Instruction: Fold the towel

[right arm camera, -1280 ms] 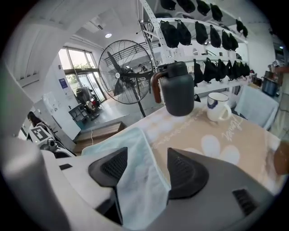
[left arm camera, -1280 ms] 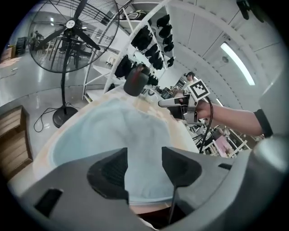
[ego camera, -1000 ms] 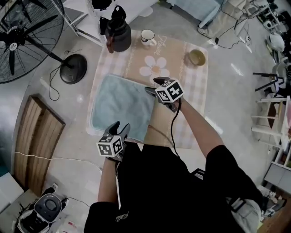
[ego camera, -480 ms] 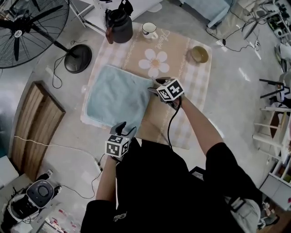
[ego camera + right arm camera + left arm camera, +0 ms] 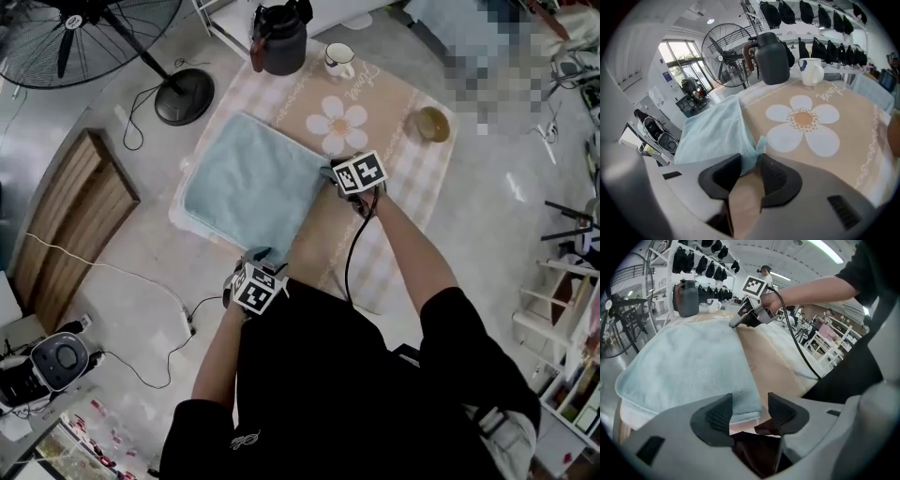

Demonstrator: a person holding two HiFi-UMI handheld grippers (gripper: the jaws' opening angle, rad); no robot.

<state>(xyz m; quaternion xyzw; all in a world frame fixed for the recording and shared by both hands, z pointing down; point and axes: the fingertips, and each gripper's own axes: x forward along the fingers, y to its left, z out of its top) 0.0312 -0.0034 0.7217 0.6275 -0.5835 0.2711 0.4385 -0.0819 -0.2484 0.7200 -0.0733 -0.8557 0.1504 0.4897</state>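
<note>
Containers: one mug (image 5: 339,59), one bowl (image 5: 432,123), one dark jug (image 5: 280,37), all at the far side of the mat (image 5: 412,164); contents couldn't be made out. One pale blue towel (image 5: 248,183) lay flat on the mat's left half. Two grippers. The left gripper (image 5: 750,413) was wide open with the towel's near corner between the pads, not pinched. The right gripper (image 5: 751,165) had just been closing its jaws, which had nipped the towel's right corner. The mat was beige with a daisy print and a checked border, spread on a grey floor (image 5: 112,272). One standing fan (image 5: 84,28) and one wooden board (image 5: 70,220) were off to the left, and cables trailed on the floor.
</note>
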